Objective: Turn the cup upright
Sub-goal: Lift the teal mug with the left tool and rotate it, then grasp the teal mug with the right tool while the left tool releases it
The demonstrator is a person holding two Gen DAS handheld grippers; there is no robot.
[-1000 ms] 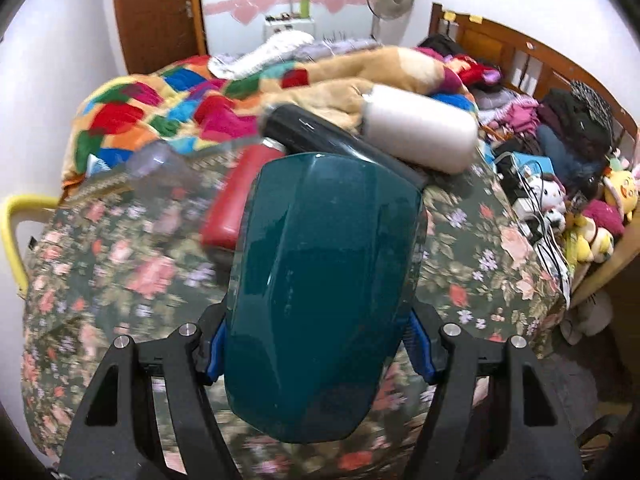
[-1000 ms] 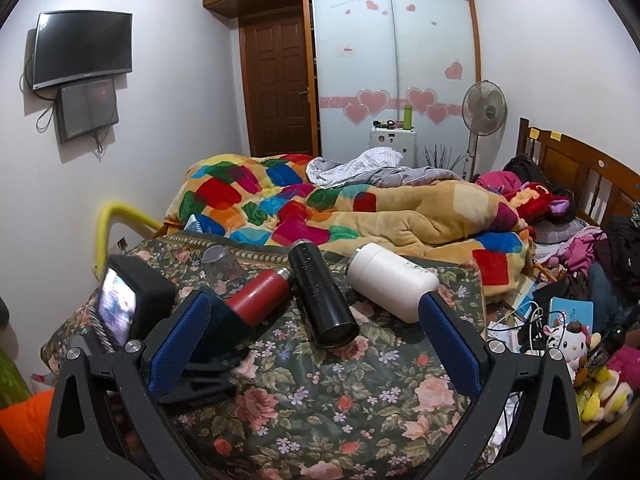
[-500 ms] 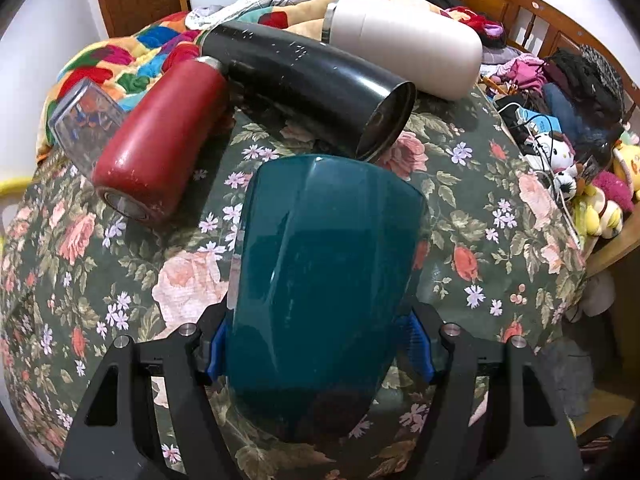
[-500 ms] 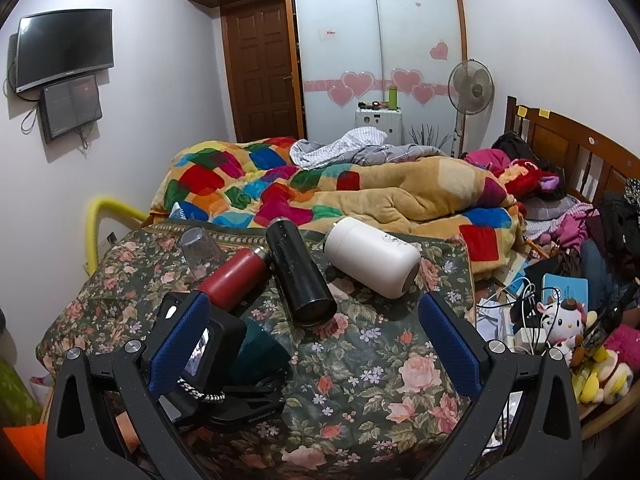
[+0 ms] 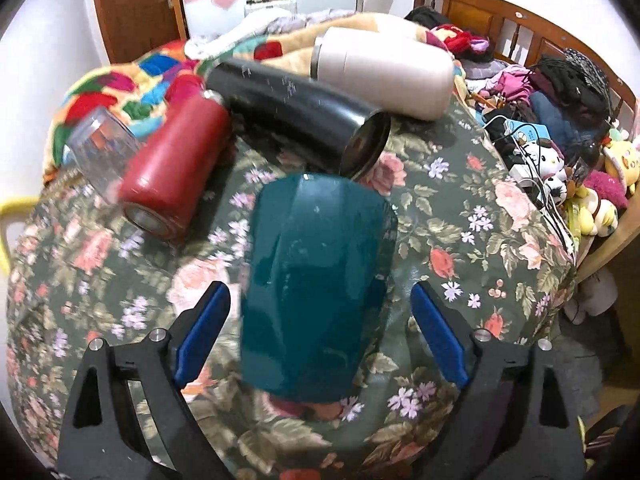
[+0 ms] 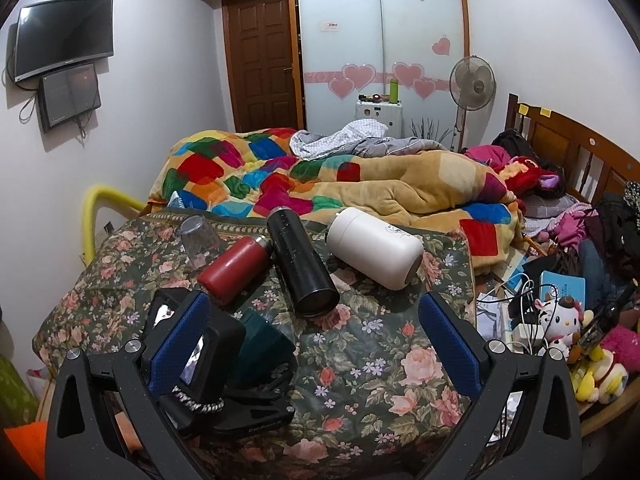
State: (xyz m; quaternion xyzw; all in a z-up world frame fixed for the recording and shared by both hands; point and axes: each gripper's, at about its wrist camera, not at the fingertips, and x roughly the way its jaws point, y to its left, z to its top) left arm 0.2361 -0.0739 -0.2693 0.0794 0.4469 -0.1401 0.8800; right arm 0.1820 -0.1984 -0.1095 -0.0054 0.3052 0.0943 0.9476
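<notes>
left gripper (image 5: pixel 320 324): jaws spread, pads clear of cup | right gripper (image 6: pixel 316 340): jaws wide, holding nothing | glossy teal cup (image 5: pixel 316 284): standing on floral bedspread (image 5: pixel 472 216) between left pads, near black steel flask (image 5: pixel 300 114)

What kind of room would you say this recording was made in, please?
Most likely a lived-in bedroom. A wooden headboard stands at the right, a rumpled patchwork blanket lies across the bed, and a wardrobe with heart-stickered sliding doors fills the far wall beside a standing fan.
</notes>
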